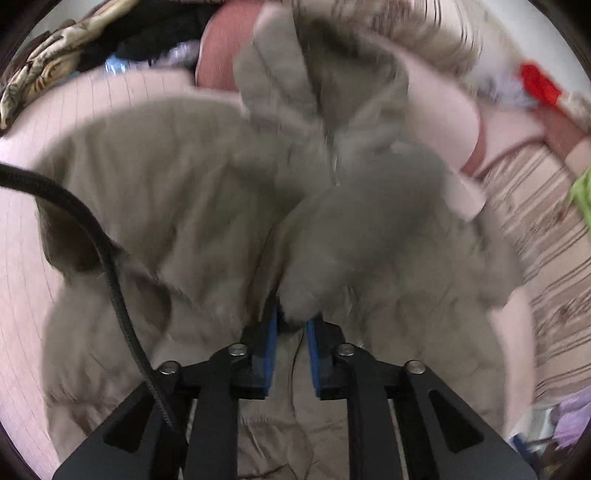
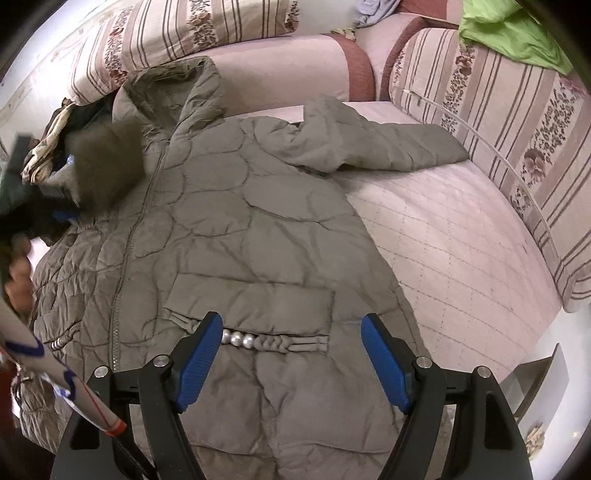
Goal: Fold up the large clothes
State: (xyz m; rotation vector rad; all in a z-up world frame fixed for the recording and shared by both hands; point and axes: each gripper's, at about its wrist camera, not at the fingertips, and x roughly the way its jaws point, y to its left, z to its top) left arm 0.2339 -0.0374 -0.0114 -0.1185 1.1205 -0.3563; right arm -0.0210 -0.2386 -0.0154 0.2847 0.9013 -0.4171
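Note:
A grey-olive quilted coat (image 2: 229, 229) lies front up on the pink quilted sofa seat (image 2: 443, 229), its hood (image 2: 177, 88) toward the backrest. One sleeve (image 2: 369, 144) lies spread out to the right. My left gripper (image 1: 291, 319) is shut on the cuff of the other sleeve (image 1: 351, 229), which it holds up over the coat's body (image 1: 166, 177). The right wrist view shows that gripper (image 2: 62, 212) blurred at the left edge with the sleeve (image 2: 107, 158) in it. My right gripper (image 2: 291, 319) hovers open above the pocket with the pearl braid (image 2: 258, 341), nothing between its fingers.
Striped floral cushions (image 2: 498, 129) line the back and right side of the seat. A green cloth (image 2: 509, 33) lies on the right cushion. A pile of other clothes (image 1: 55, 55) sits beyond the coat's left shoulder. A black cable (image 1: 110, 266) crosses the left wrist view. A person's hand (image 2: 18, 273) shows at far left.

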